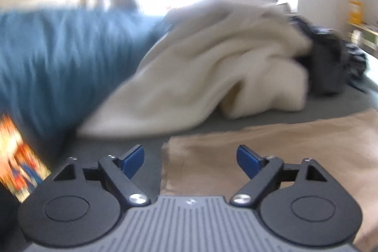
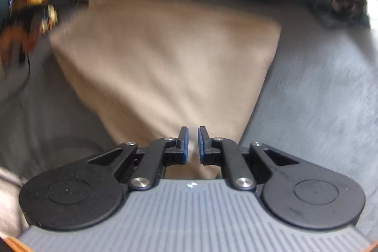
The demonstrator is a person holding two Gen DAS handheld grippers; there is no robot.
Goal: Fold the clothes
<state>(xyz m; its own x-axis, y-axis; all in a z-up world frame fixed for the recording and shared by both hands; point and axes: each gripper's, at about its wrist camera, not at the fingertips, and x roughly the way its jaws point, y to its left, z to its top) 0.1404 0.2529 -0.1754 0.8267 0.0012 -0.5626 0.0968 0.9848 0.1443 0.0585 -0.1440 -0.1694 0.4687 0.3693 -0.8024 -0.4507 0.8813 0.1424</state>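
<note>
Here the tan garment [image 2: 165, 58] lies flat on the grey bed surface [image 2: 319, 86], folded to a rough rectangle, with a cream garment pile [image 1: 212, 63] and a dark garment heap [image 1: 330, 63] toward the far edge. The right gripper [image 2: 193, 144] sits over the garment's near corner, jaws narrowed to a slim gap; whether fabric is pinched there cannot be told. The left gripper [image 1: 191, 161] hovers at the garment's left edge with jaws wide and empty. The operator should probably seat both grips on matching corners, lift evenly, and carry the edge straight across, keeping tension so no crease forms. Both views are blurred.
</note>
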